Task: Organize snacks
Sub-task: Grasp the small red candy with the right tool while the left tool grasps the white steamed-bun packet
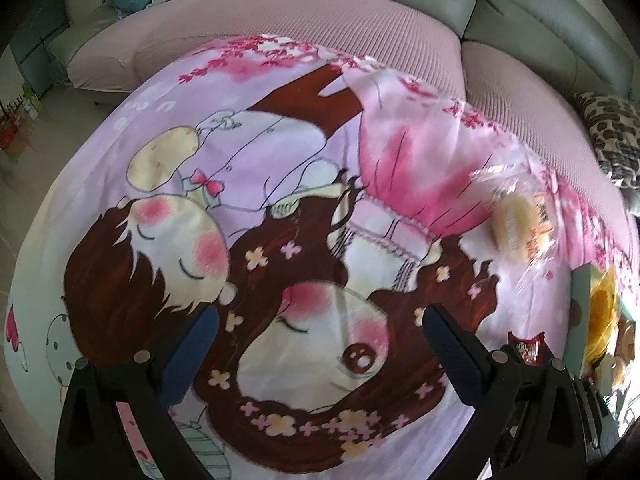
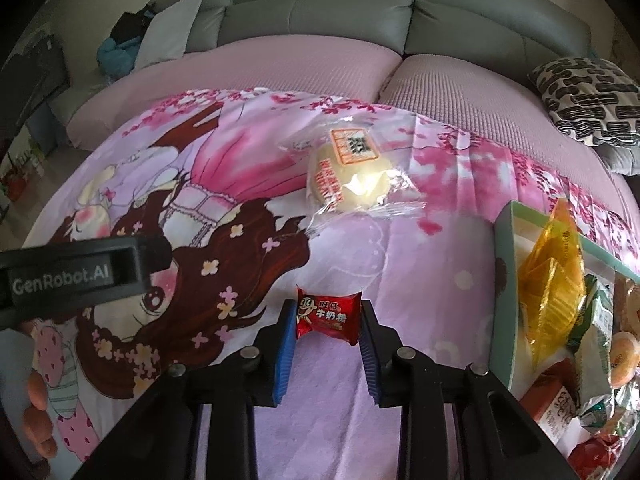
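My right gripper (image 2: 327, 316) is shut on a small red milk candy (image 2: 326, 316), held between its blue pads just above the pink cartoon cloth (image 2: 248, 216). The candy also shows in the left wrist view (image 1: 527, 346). A clear-wrapped pale round pastry (image 2: 354, 174) lies on the cloth ahead; it shows at the right of the left wrist view (image 1: 516, 226). A pale green box (image 2: 505, 280) at the right holds several snacks, among them a yellow packet (image 2: 554, 280). My left gripper (image 1: 320, 332) is open and empty over the cloth.
A grey sofa (image 2: 320, 12) with a pink seat cover (image 2: 280, 68) lies behind the cloth. A black-and-white patterned cushion (image 2: 592, 100) sits at the far right. The left gripper's body (image 2: 80, 268) shows at the left of the right wrist view.
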`<state>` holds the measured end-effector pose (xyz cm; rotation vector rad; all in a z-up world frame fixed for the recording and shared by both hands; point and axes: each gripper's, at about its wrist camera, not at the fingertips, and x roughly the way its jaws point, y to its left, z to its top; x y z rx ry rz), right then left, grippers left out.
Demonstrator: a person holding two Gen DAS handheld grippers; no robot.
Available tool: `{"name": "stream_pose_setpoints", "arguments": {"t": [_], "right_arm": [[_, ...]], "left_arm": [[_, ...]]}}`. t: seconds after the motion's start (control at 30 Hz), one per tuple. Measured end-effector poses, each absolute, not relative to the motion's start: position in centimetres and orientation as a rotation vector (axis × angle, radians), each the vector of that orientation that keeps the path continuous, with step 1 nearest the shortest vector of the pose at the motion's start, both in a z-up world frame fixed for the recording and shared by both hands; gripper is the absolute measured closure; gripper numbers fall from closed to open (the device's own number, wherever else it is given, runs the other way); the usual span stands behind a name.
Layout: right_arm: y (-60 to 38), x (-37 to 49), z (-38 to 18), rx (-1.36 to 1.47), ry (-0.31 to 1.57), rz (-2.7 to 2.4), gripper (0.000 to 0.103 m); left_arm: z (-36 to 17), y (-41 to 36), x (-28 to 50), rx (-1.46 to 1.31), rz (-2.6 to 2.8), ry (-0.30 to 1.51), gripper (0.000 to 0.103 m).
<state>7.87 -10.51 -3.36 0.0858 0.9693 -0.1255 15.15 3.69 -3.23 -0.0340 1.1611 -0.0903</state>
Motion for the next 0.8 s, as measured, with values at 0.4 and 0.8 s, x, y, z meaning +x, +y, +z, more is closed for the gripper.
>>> {"name": "stream_pose_setpoints", "arguments": {"t": [0.4, 0.8], "right_arm": [[-14.5, 7.0, -0.8, 0.159, 0.899, -0.207, 0.071], [-19.8, 4.8, 2.7, 0.224, 0.803, -0.326, 0.071]], "left_arm": [[-1.6, 0.3, 14.7, -0.024, -0.215, 1.09, 0.003], [-0.9, -4.4, 15.3, -0.052, -0.358, 1.1, 0.017]]}}
